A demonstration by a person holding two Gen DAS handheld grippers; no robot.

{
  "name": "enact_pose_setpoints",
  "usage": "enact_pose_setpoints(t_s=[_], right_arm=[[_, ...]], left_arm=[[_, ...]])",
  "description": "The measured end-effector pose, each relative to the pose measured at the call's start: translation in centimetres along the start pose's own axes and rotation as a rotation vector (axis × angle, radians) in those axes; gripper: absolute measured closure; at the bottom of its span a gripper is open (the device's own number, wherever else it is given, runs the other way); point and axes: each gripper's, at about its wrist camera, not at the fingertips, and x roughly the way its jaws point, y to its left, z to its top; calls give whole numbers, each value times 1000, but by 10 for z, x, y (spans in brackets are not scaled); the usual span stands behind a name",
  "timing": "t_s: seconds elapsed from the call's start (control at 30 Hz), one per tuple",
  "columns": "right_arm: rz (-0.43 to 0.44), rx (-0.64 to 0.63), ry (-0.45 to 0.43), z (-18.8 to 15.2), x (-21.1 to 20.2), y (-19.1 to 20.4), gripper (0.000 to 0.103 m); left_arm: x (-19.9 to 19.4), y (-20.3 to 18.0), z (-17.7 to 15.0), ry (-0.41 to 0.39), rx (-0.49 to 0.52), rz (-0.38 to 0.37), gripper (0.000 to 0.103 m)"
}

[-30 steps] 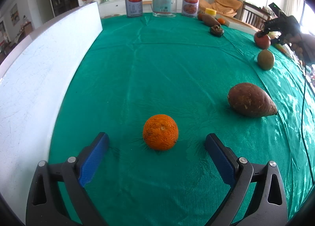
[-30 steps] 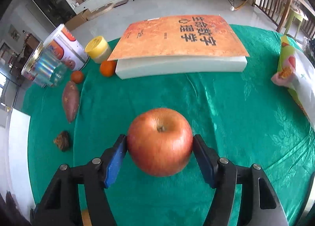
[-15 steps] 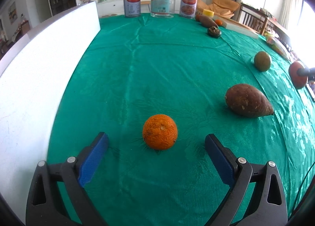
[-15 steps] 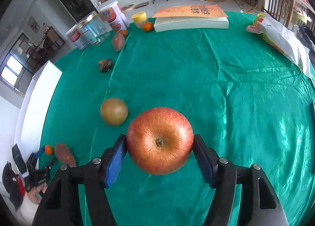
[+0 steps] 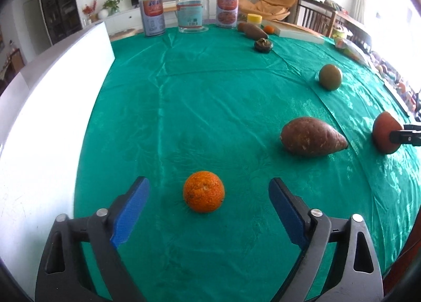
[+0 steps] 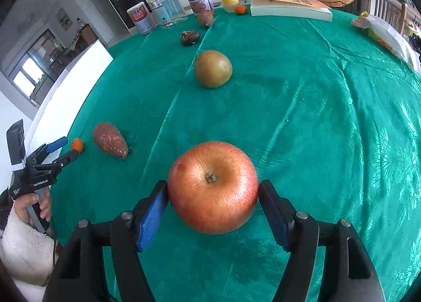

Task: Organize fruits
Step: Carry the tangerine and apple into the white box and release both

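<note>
My left gripper (image 5: pixel 208 191) is open, with an orange (image 5: pixel 203 191) resting on the green cloth between its blue pads, untouched. My right gripper (image 6: pixel 213 196) is shut on a red apple (image 6: pixel 212 190) and holds it low over the cloth. The apple also shows at the right edge of the left wrist view (image 5: pixel 384 132). A sweet potato (image 5: pixel 310 136) lies between the orange and the apple. A green-brown round fruit (image 5: pixel 330 77) sits farther back on the right. The left gripper also shows in the right wrist view (image 6: pixel 61 148).
A white board (image 5: pixel 47 107) runs along the table's left side. At the far end stand two cans (image 5: pixel 152 16), a glass jar (image 5: pixel 192 11), a yellow-lidded tub (image 5: pixel 254 18), a second sweet potato (image 5: pixel 252 30), a small orange (image 5: pixel 269 29), a dark shrivelled fruit (image 5: pixel 263 45) and a book (image 6: pixel 289 8).
My right gripper has carried the apple from the far side near the book toward me and lower, to the right of the sweet potato. My left gripper stays around the orange.
</note>
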Motion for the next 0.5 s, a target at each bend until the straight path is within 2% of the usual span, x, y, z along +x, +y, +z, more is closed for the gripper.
enact_pose_setpoints(t_s=[0.03,0.07,0.1,0.17,0.2,0.27,0.33,0.4,0.43,0.5], right_arm=[[-13,-18,-1,1,-2,2,26],[-23,-38,-1,4,-3,6,24],[-32,-59,1,6,-4,10,21],[-52,-97,18,10,-1,18,17],[-67,-111,29,11,3,22,17],[-103,-144,69,13,13,26,18],[-138,-150,93,11,17,27,35],[-146,-131,100,5,12,24,35],[-139,-122,95,1,6,25,35],[-63,-89,82,-3,-8,31,35]], left_arm=[[5,-2,-1,18,13,7,34],[10,-3,-2,36,19,10,38],[9,-1,-2,15,4,-1,40],[8,2,-2,14,-14,-5,54],[7,3,-1,16,-17,4,75],[4,6,-1,30,-44,-11,74],[-6,10,-2,30,-77,-38,75],[-23,13,-5,28,-112,-79,75],[-33,15,-6,25,-139,-116,75],[-61,23,-8,16,-203,-211,75]])
